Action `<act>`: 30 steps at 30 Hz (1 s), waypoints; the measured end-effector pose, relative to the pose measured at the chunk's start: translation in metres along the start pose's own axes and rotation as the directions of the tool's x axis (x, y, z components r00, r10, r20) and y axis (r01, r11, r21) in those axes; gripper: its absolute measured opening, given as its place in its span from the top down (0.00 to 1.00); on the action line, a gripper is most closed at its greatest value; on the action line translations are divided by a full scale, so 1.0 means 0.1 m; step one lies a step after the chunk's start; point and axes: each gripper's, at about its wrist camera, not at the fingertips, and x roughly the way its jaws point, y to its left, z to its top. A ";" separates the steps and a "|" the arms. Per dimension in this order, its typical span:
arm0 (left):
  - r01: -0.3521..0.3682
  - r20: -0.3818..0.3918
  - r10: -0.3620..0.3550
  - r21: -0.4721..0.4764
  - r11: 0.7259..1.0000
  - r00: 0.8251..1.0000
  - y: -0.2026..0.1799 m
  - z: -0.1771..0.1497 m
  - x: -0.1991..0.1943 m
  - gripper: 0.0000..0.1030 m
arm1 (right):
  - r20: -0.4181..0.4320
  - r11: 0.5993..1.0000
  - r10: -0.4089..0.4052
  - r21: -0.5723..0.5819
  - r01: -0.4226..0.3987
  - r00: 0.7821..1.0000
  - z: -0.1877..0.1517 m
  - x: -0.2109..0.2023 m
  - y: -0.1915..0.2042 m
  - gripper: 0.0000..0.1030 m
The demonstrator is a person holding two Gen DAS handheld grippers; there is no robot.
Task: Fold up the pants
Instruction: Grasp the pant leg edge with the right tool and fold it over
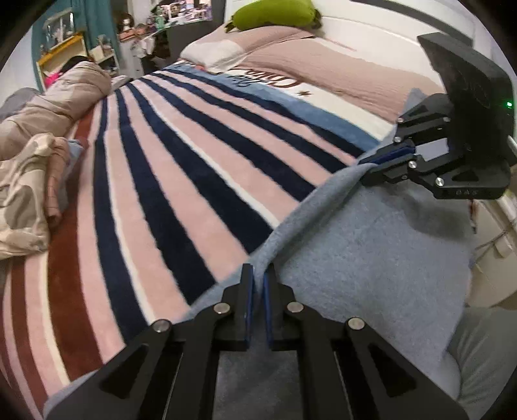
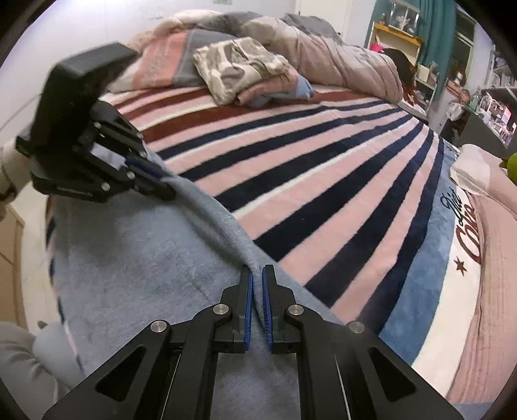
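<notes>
Now both grippers pinch the far edge of the pants, a light blue fleecy garment spread at the near side of the bed over a striped blanket. Seen from the left wrist, the left gripper has its blue pads closed on a raised ridge of the fabric, and the edge runs up and to the right from there to the right gripper, which is clamped on the same edge farther along. From the right wrist the picture mirrors this: the right gripper bites the fold close to the camera, and the cloth ridge leads up and left to the left gripper, its jaws closed on the hem. The edge between the two is lifted a little off the blanket and drawn fairly straight, while the rest of the pants lies flat toward the bed's near side. At the far side of the bed sit folded clothes beside a rumpled duvet, and a green plush rests near the pillows.
</notes>
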 end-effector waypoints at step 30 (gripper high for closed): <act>-0.075 0.200 0.215 -0.543 0.836 0.956 0.17 -1.04 -1.08 0.30 | -0.171 0.614 -0.575 0.556 0.561 0.800 -1.86 -1.90 -1.08 0.36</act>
